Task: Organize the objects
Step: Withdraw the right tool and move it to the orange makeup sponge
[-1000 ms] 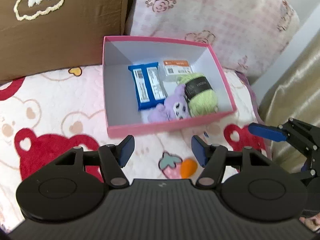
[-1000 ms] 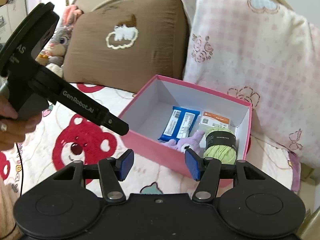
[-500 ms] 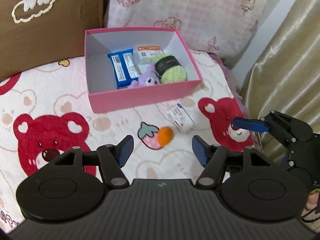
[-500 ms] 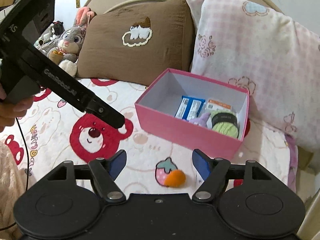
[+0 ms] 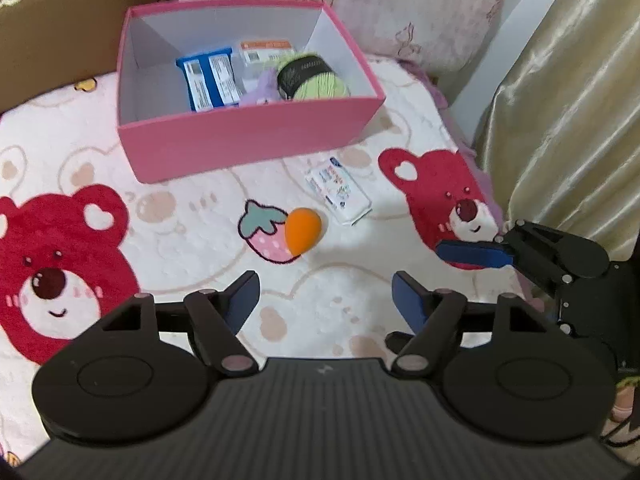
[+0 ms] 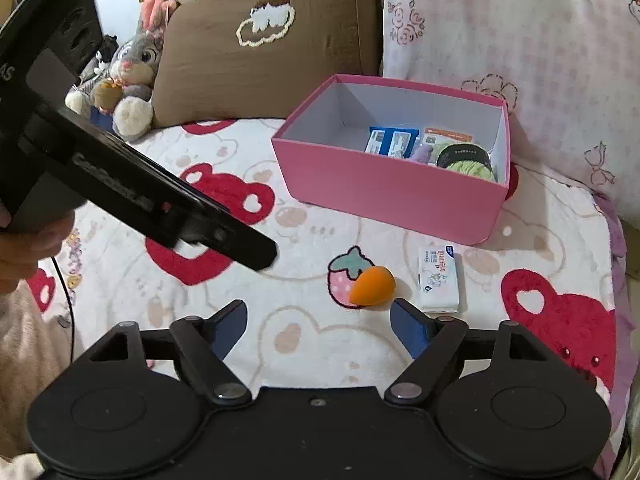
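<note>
**Both grippers spread and empty over the blanket, 2 items outside the box**

Your left gripper (image 5: 325, 294) hangs over the bear-print blanket (image 5: 192, 240) with nothing between its blue pads; its jaws have just been opening. Your right gripper (image 6: 317, 320) is likewise released and empty, and its jaws have just been opening too. In the left wrist view the right gripper's blue finger pokes in from the right edge, just above a red bear print.

The pink box (image 5: 248, 148) sits toward the blanket's far edge, against the brown pillow (image 6: 256, 52) and the pink floral pillow (image 6: 520, 32). Inside it: a blue snack pack (image 5: 210, 78), an orange-labelled packet (image 5: 266, 50), a purple plush (image 5: 264, 90) and a green yarn ball (image 5: 312, 78) with a dark band.

Outside the box, on the blanket in front of its near wall: an orange makeup sponge (image 5: 304, 230) lying on a printed strawberry, and just beside it a white tissue pack (image 5: 338, 190), apart from the sponge.

A grey bunny plush (image 6: 128, 76) leans at the far left by the brown pillow.
</note>
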{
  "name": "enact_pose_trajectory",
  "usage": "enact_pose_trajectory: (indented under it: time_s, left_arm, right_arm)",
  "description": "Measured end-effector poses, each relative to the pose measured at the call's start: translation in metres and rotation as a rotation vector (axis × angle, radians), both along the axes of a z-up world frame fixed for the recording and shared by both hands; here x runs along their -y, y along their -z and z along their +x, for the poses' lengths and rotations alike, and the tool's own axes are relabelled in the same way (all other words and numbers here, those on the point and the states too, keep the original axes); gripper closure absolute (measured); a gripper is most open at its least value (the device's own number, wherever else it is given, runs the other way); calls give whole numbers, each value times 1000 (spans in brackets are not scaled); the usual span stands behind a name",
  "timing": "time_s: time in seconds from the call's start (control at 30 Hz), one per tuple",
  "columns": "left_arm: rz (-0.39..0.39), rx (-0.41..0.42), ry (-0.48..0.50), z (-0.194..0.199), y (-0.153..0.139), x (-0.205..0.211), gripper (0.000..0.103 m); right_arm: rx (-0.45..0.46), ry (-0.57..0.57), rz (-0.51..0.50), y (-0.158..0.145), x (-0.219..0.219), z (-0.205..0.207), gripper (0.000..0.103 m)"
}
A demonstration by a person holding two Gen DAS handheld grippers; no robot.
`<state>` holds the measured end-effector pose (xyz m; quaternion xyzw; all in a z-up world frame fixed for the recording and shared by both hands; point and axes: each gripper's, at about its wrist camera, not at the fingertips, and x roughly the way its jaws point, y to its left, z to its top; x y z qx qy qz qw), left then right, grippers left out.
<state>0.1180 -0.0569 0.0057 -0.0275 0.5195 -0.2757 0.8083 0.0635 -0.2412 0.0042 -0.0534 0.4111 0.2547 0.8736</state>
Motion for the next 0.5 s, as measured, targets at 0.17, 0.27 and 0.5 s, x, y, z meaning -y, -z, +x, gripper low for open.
enact_pose_trajectory:
  time_s: [0.17, 0.27, 0.5]
  left_arm:
    - [1, 4, -33, 8, 27, 4, 31]
    - [0, -8, -46, 15, 44, 3, 26]
    - [8, -39, -90, 27, 79, 1, 19]
  right_arm:
    - [-41, 32, 18, 24, -2, 11, 18]
    - [-56, 39, 44, 35, -3, 15, 18]
    - [-5, 47, -3, 63, -11, 26, 18]
